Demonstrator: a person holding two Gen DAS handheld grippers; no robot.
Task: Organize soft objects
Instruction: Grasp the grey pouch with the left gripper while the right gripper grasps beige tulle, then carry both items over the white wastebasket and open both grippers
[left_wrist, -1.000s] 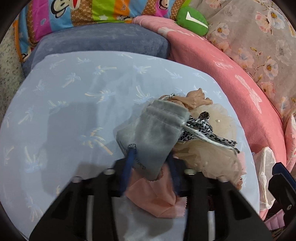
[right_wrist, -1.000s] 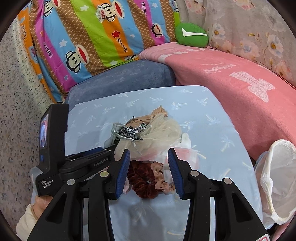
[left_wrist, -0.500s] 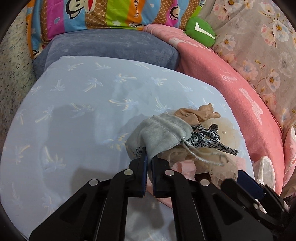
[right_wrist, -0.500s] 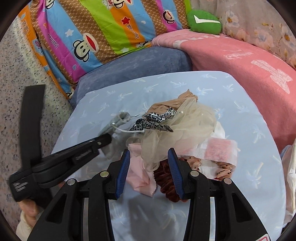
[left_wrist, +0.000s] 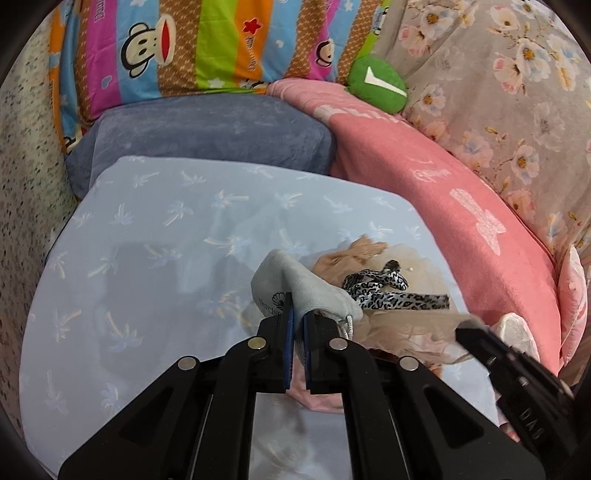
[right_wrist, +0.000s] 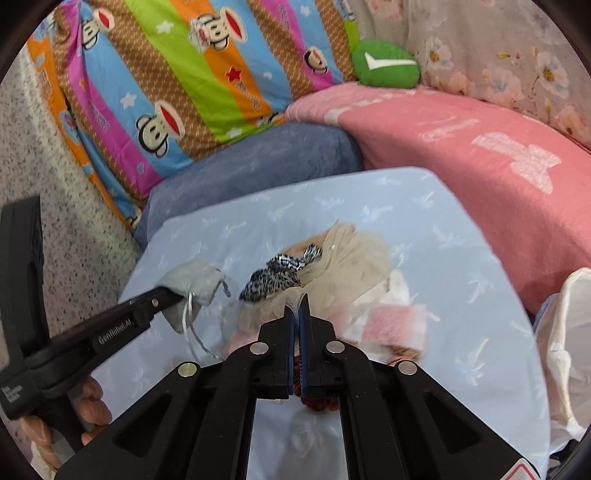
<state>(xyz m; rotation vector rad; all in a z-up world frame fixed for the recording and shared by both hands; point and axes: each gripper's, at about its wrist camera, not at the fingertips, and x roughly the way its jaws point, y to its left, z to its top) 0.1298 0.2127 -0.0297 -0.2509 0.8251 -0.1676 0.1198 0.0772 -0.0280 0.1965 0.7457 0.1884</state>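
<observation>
- left tongs (left_wrist: 297, 318) pinch the grey drawstring pouch (left_wrist: 306, 291) tight, lifted just left of the soft pile (right_wrist: 332, 273) on the pale blue cloth (left_wrist: 155, 240).
- right tongs (right_wrist: 296, 306), having just been closing, are clamped on beige tulle (right_wrist: 354, 258) at the pile's near edge.
- leopard-print ribbon (left_wrist: 384, 293) lies atop the pile.
</observation>
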